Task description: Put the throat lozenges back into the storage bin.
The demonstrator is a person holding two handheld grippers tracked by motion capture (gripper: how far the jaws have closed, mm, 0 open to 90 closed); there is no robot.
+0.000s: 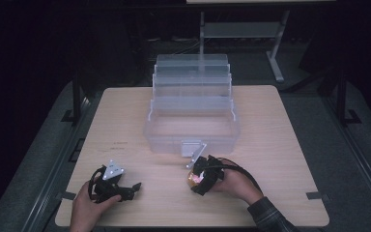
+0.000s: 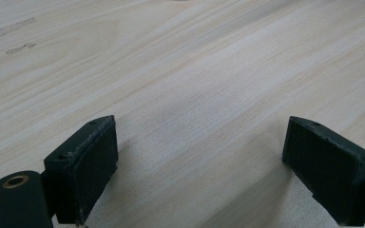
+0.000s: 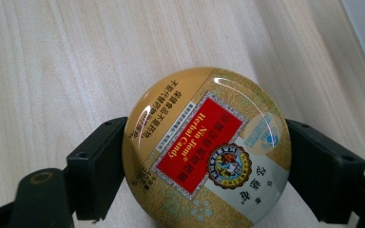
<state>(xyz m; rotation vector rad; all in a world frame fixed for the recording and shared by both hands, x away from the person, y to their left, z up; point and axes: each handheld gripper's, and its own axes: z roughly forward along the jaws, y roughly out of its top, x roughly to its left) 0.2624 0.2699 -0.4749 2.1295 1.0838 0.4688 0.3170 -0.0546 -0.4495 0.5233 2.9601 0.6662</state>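
A round gold candy tin (image 3: 195,156) with a red label lies on the wooden table (image 1: 280,159). My right gripper (image 3: 206,142) is shut on it, one black pad pressing each side. In the high view the tin (image 1: 192,180) sits just in front of a clear plastic box (image 1: 192,140), with the right gripper (image 1: 196,178) over it in the person's hand. My left gripper (image 2: 199,156) stands open, with bare table between its pads. It rests low at the front left of the table (image 1: 131,190), held by the other hand.
The clear box stands open at the table's middle, its tiered trays (image 1: 192,77) stepped up toward the back and a latch (image 1: 193,150) hanging at its front. A metal stand (image 1: 275,58) rises behind the table. Dark floor surrounds the table.
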